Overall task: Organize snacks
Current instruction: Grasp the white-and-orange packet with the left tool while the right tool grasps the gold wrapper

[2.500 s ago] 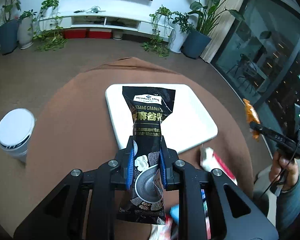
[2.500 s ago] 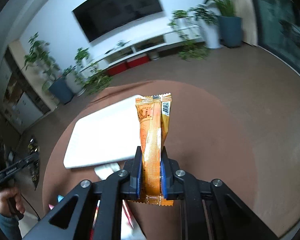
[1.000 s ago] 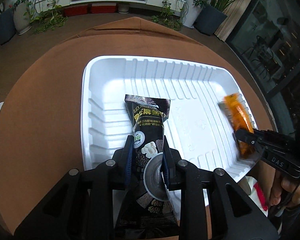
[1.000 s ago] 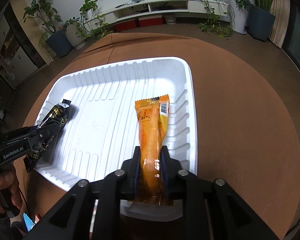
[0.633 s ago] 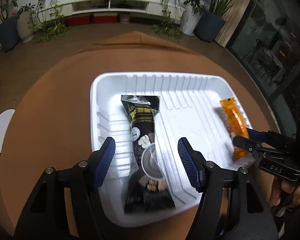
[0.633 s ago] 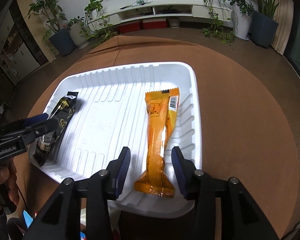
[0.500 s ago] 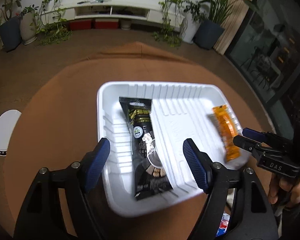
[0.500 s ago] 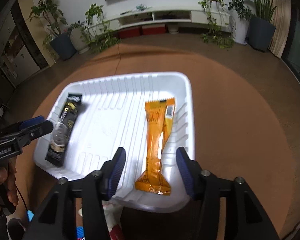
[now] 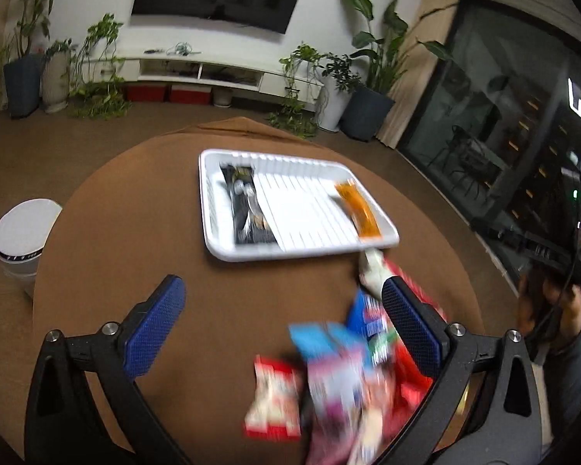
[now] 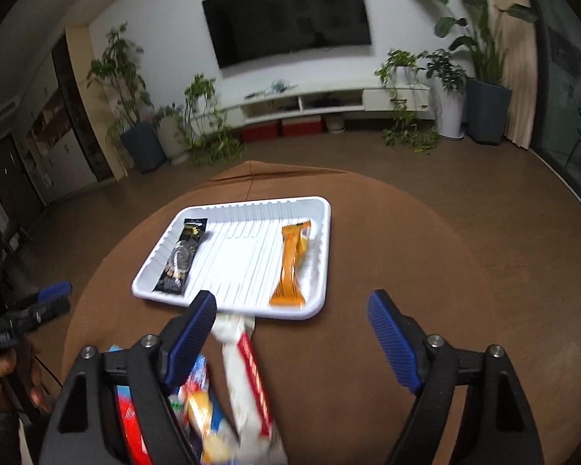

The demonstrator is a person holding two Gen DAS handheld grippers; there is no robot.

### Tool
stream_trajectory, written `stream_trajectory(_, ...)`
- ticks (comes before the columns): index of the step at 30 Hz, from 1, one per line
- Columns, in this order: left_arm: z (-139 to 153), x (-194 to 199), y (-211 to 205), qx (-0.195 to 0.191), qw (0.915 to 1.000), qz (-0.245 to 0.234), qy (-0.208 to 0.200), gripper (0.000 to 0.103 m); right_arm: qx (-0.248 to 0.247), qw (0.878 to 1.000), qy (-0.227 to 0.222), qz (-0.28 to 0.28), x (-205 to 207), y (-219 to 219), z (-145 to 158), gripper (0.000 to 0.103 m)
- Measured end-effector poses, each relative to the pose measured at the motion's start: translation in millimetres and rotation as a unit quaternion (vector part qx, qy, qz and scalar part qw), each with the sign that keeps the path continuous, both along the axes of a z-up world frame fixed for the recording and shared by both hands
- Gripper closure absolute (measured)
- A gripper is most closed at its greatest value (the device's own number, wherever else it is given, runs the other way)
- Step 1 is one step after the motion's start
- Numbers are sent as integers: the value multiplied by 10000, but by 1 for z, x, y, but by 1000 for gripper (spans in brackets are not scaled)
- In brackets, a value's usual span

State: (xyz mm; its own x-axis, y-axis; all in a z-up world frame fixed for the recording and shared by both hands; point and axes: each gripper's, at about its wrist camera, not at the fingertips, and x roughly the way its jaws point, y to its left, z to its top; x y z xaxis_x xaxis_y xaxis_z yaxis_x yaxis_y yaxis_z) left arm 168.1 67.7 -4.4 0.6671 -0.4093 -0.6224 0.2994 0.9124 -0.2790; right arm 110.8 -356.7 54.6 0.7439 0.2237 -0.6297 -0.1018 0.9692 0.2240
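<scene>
Now both tools, the left tool [image 9: 282, 325] and right tool [image 10: 292, 343], had just been opening and stood wide and empty above the desk [image 9: 135, 232], the black packet [image 10: 180, 255] and orange packet [image 10: 290, 267] lying apart in the white tray [image 10: 325, 232].

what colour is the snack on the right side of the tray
Orange, lying along the white tray's right side. The right wrist view shows it best.

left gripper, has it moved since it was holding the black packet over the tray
Yes. The left gripper has pulled back from the white tray, which now sits far ahead of it. Its jaws have just been opening, nothing between them; the black packet lies in the tray.
</scene>
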Motion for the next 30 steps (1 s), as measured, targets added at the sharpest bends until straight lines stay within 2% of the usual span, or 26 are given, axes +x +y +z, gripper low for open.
stream_trajectory(3, -21, -36, -6, 74, 9983, 109, 564, 0, 170, 9997, -3, -176, -36, -5, -9, 19)
stream_trajectory(5, -30, -55, -4, -68, 9972, 336, 666, 0, 135, 9996, 19, -266, -65, -2, -20, 19)
stream_trajectory(7, -35, -75, -7, -131, 9976, 375, 571, 1, 127, 9994, 53, -328, -86, 1, -28, 19)
stream_trajectory(12, -42, -109, -32, 455, 9985, 134, 289, 2, -162, 9992, 296, -205, -127, 23, -41, 19)
stream_trajectory(16, -45, -126, -56, 606, 9977, -212, 221, 7, -431, 9971, 606, 127, -130, 42, -57, 33)
stream_trajectory(22, -49, -127, -69, 858, 9957, -294, 180, 10, -769, 9894, 1165, 394, -121, 58, -80, 35)
stream_trajectory(26, -52, -117, -71, 921, 9948, -355, 266, 26, -943, 9857, 1334, 416, -111, 58, -87, 37)
stream_trajectory(30, -55, -104, -71, 983, 9935, -439, 370, 28, -1062, 9811, 1523, 546, -104, 64, -95, 40)
